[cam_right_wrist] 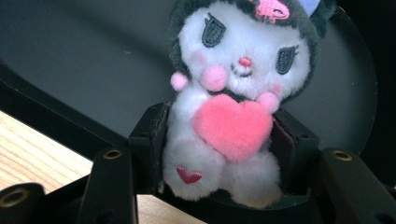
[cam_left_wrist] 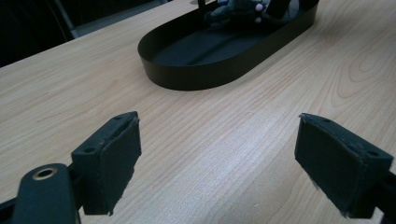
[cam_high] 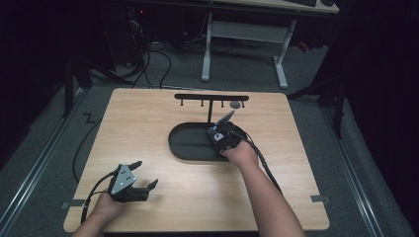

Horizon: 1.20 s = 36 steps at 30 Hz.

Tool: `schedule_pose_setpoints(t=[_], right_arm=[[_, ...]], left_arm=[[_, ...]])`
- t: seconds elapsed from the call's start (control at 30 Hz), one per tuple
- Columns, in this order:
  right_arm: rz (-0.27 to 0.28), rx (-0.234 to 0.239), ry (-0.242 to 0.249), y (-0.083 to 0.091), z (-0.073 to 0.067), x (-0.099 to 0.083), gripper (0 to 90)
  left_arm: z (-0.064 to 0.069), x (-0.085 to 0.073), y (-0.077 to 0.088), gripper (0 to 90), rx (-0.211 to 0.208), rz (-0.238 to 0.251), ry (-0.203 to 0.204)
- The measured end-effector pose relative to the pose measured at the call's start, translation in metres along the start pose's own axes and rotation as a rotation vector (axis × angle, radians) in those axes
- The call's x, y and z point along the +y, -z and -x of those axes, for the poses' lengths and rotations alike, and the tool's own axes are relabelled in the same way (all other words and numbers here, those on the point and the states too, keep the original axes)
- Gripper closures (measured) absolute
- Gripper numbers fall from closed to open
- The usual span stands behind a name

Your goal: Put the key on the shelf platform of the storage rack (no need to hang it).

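The right gripper (cam_right_wrist: 219, 154) stands nearest the lens, its two black jaws flanking the body of one plush toy (cam_right_wrist: 233, 93), a white figure with dark ears holding a pink heart; the pads lie against the plush flanks, so the toy counts as held, though the grip appears light. The toy sits over the floor of one black oval tray (cam_right_wrist: 70, 56), whose rim passes just beneath the jaws. In the high view this gripper (cam_high: 225, 129) hangs over the right end of the tray (cam_high: 185, 148), near the foot of one black T-shaped rack (cam_high: 211, 97) that rises beyond it. To do the step well, a judgement only: the toy should be lowered until it rests on the tray floor, the jaws parted evenly, and the hand drawn straight back so that neither pad drags the fur or tips the figure. The left gripper (cam_left_wrist: 217, 158) rests well apart on one wooden table (cam_left_wrist: 233, 140), jaws wide and empty. Count: two grippers, one toy, one tray, one rack, one table.
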State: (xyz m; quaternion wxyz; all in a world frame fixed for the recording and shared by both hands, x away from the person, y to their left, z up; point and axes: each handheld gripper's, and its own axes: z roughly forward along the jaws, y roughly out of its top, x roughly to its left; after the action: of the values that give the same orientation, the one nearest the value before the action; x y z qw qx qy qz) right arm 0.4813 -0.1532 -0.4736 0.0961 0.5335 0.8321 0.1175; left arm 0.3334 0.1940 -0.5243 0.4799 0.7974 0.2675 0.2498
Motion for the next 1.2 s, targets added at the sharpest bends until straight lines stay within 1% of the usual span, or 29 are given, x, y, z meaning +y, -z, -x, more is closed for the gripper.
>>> schedule_pose_setpoints(t=[0.1,0.13,0.2,0.23,0.27,0.3,0.33,0.37,0.4,0.43,0.47,0.5,0.53,0.67,0.83,0.93,1.0,1.07,1.17,1.2], right_arm=[[-0.003,-0.001,0.0,0.0,0.0,0.0,43.8],[-0.003,-0.003,0.001,-0.002,0.0,0.001,41.3],[-0.014,-0.001,-0.004,-0.006,0.0,0.002,33.7],[-0.014,-0.001,-0.004,-0.006,0.0,0.002,33.7],[-0.011,-0.008,-0.021,-0.006,-0.001,0.003,29.3],[-0.005,-0.01,-0.021,-0.006,-0.002,0.004,26.5],[0.001,-0.008,-0.011,-0.005,-0.003,0.004,25.3],[0.001,-0.008,-0.016,-0.003,-0.005,0.004,24.3],[0.006,-0.005,-0.004,-0.002,-0.006,0.004,23.2],[0.006,-0.005,-0.004,-0.002,-0.006,0.004,23.2],[0.008,-0.001,-0.019,0.002,-0.008,0.003,22.7],[0.018,0.003,-0.007,0.003,-0.007,0.003,22.8],[0.018,0.003,-0.007,0.003,-0.007,0.003,22.8],[0.038,0.011,-0.023,0.012,-0.004,0.004,22.4],[0.055,0.017,-0.023,0.018,-0.003,0.003,21.2],[0.062,0.023,-0.016,0.021,-0.003,0.002,20.7],[0.067,0.026,0.007,0.022,-0.003,0.001,19.1],[0.067,0.024,0.01,0.023,-0.004,0.001,19.1],[0.059,0.023,0.02,0.024,-0.004,0.0,16.7],[0.052,0.019,0.032,0.024,-0.004,-0.001,15.6]], left_arm=[[0.0,0.0,0.0,15.4,0.001,0.0,0.0],[0.0,0.0,0.0,15.4,0.001,-0.002,-0.002],[0.0,0.0,0.0,15.4,0.001,-0.001,-0.002],[0.0,0.0,0.0,15.4,0.001,-0.001,-0.002],[0.001,0.0,0.0,15.4,0.001,0.0,-0.003],[0.001,0.0,0.0,15.4,0.001,0.0,-0.003],[0.001,0.0,0.0,15.4,0.001,0.001,-0.003],[0.001,0.0,0.0,15.4,0.002,0.0,-0.002],[0.001,0.0,0.0,15.4,0.002,0.0,-0.002],[0.001,0.0,0.0,15.4,0.002,0.0,-0.002],[0.001,0.0,0.0,15.4,0.002,0.0,-0.004],[0.001,0.0,0.0,15.4,0.002,0.0,-0.004],[0.001,0.0,0.0,15.4,0.001,-0.002,-0.005],[0.001,0.0,-0.001,15.4,0.0,-0.004,-0.007],[0.001,0.0,-0.001,15.4,0.0,-0.005,-0.006],[0.001,0.0,-0.001,15.4,0.001,-0.004,-0.008],[0.001,0.0,-0.001,15.4,-0.001,-0.006,-0.008],[0.001,0.0,-0.001,15.4,0.0,-0.003,-0.006],[0.0,0.0,-0.001,15.4,0.001,-0.005,-0.004],[0.0,0.0,-0.001,15.4,0.0,-0.004,-0.005]])
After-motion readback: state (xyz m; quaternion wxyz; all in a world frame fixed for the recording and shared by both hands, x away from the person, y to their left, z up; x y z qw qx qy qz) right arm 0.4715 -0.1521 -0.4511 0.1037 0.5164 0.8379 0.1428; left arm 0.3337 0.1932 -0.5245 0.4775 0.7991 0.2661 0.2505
